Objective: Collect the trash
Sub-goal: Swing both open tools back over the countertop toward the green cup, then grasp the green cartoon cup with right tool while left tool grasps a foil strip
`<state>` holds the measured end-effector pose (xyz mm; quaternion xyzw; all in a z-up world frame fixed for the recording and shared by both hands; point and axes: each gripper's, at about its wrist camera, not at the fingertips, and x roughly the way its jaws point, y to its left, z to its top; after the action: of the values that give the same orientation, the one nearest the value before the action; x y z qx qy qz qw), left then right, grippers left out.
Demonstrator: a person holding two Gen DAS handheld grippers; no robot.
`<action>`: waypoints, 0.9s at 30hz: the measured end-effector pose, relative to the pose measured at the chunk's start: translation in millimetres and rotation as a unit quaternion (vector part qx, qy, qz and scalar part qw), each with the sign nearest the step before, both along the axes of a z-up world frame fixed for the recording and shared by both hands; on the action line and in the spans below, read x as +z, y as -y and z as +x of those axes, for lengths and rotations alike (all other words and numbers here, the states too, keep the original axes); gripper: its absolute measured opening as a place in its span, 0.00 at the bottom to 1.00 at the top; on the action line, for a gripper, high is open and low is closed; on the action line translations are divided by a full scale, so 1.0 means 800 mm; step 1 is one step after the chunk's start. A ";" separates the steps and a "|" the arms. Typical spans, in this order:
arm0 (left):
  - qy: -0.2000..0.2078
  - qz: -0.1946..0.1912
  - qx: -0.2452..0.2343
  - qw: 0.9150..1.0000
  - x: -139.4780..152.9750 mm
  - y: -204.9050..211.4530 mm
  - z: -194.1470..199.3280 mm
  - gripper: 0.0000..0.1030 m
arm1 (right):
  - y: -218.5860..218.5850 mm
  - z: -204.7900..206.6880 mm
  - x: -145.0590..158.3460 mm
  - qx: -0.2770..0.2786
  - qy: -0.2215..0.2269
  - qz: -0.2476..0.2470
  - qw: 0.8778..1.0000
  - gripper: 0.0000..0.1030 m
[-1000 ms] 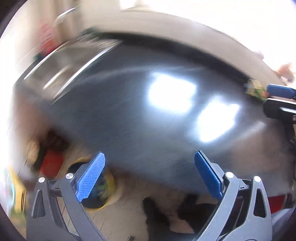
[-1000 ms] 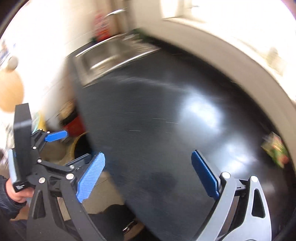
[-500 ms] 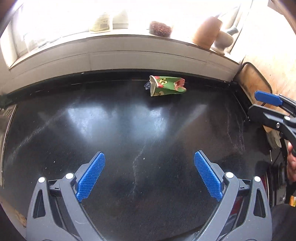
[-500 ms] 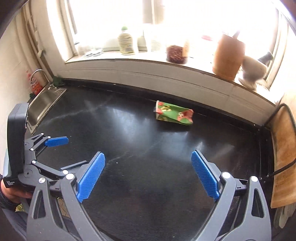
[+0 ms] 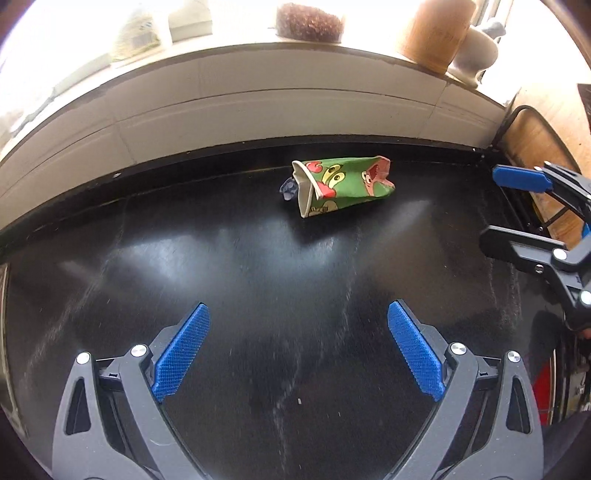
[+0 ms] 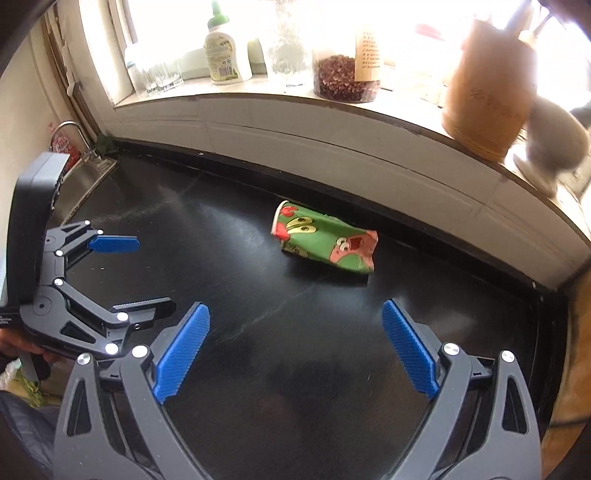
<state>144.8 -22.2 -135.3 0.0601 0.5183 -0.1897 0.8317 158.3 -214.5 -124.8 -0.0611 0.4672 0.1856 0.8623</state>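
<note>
green cartoon-printed cup (image 5: 341, 186), crushed, lies on its side on the black counter (image 5: 258, 266) near the back wall. left gripper (image 5: 298, 325) and right gripper (image 6: 295, 323) both spread wide, holding nothing, well short of it.

Backlit strongly from the window (image 6: 332, 22) ahead of both tools, blown out to white above the sill. Pale glare patches on the black counter (image 5: 258, 258) just beyond the fingers. Slightly soft throughout; vase (image 6: 550, 144) at far right blurred. Heavy fisheye bending, dark corners.
</note>
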 end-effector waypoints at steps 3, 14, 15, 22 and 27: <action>-0.004 0.000 -0.022 1.000 -0.025 0.009 0.040 0.92 | -0.004 0.042 -0.025 0.022 -0.001 -0.024 0.999 0.89; -0.041 0.014 -0.062 0.997 -0.094 0.015 0.137 0.92 | -0.062 0.133 -0.112 0.172 0.042 -0.165 0.970 0.88; -0.041 0.014 -0.069 0.997 -0.096 0.016 0.140 0.92 | -0.066 0.134 -0.117 0.184 0.047 -0.178 0.966 0.87; -0.036 0.008 -0.103 0.994 -0.109 0.028 0.171 0.92 | -0.065 0.123 -0.127 0.192 0.061 -0.193 0.960 0.48; -0.028 -0.017 -0.127 0.991 -0.109 0.045 0.191 0.92 | -0.017 0.106 -0.102 0.114 0.030 -0.128 0.985 0.45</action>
<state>297.6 -57.8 -222.9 0.1064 0.5262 -0.3044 0.7868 243.0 -200.5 -206.7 -0.2294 0.4514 0.2195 0.8339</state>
